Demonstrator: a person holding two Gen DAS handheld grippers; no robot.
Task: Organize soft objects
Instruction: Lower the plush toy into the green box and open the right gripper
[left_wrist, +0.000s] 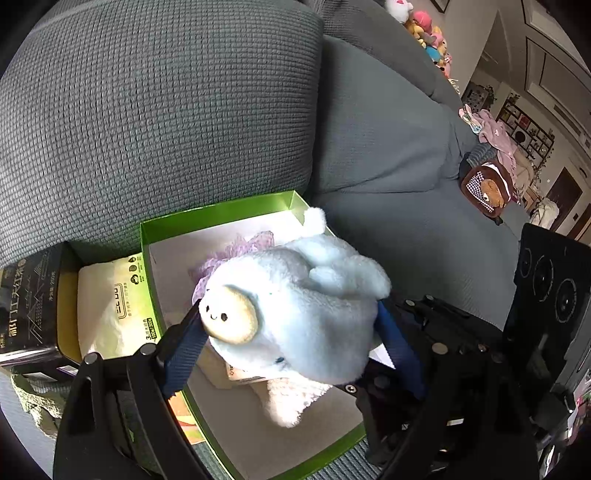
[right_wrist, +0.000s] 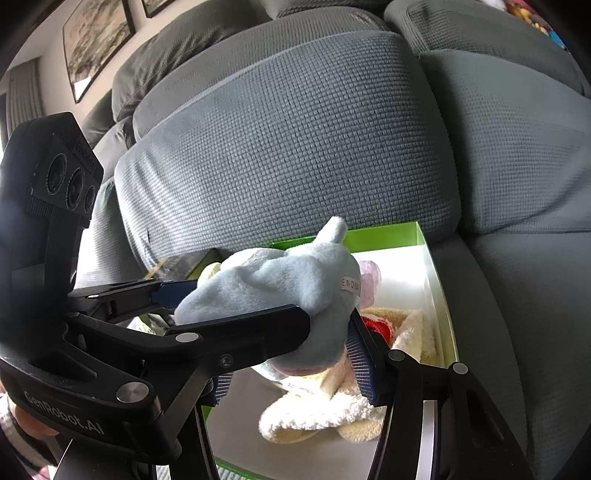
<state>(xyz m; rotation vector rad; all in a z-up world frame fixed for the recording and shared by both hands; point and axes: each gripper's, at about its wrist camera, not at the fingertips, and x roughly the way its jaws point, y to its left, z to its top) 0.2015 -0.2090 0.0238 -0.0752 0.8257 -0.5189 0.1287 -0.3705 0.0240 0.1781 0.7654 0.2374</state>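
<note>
A light blue plush toy (left_wrist: 303, 306) with a cream face is held over a green box (left_wrist: 221, 218) with a white inside, on a grey sofa. My left gripper (left_wrist: 288, 325) is shut on the plush, one blue pad on each side. The plush also shows in the right wrist view (right_wrist: 280, 284), with the left gripper (right_wrist: 236, 314) clamped on it. My right gripper (right_wrist: 295, 380) stands open just above the box, its pads apart around the plush's underside and a cream fluffy toy (right_wrist: 325, 406). A purple soft item (left_wrist: 229, 258) and a red item (right_wrist: 376, 325) lie in the box.
A dark box (left_wrist: 33, 295) holding a tissue pack (left_wrist: 107, 302) stands left of the green box (right_wrist: 439, 295). Large grey sofa cushions (left_wrist: 166, 129) rise behind. A brown bear backpack (left_wrist: 487, 188) and a pile of plush toys (left_wrist: 428, 33) lie further along the sofa.
</note>
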